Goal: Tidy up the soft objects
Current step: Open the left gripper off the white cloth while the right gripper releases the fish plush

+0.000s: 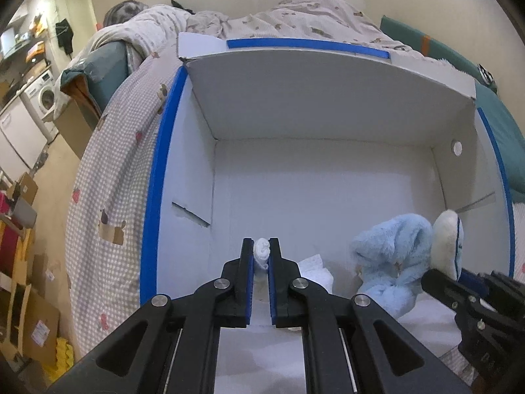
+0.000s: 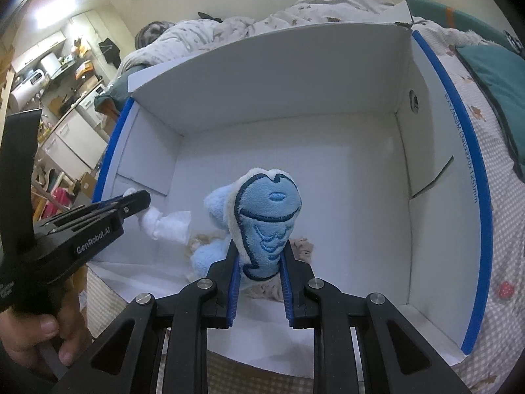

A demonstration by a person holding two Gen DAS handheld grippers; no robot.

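left gripper (image 1: 261,256): fingers pinch a white cloth (image 1: 262,253) between their blue pads, low inside the box; seen from the right wrist view it reaches in from the left (image 2: 137,202), with the cloth hanging below its tip to the box floor.
right gripper (image 2: 259,259): fingers clamp the lower part of a blue plush toy (image 2: 265,220), held upright over the near half of the box; its embroidered face looks toward the camera.
hand (image 2: 42,335): the person's left hand grips the left gripper's handle at the bottom left of the right wrist view.
plush toy body: a fluffy light blue part (image 1: 392,256) rests on the box floor just beside the white cloth.
beige soft thing (image 2: 303,246): lies on the floor of the box under the toy; too hidden to name.
box (image 1: 328,105): white cardboard with blue edge strips, open on top, its far flap standing up; it sits on the bed.
bed cover (image 1: 111,151): checked, with small printed figures, around the box.
duvet (image 1: 295,19): crumpled behind the box.
teal pillow (image 2: 495,72): right of the box.
washing machine (image 1: 44,95): far left, beyond the bed.
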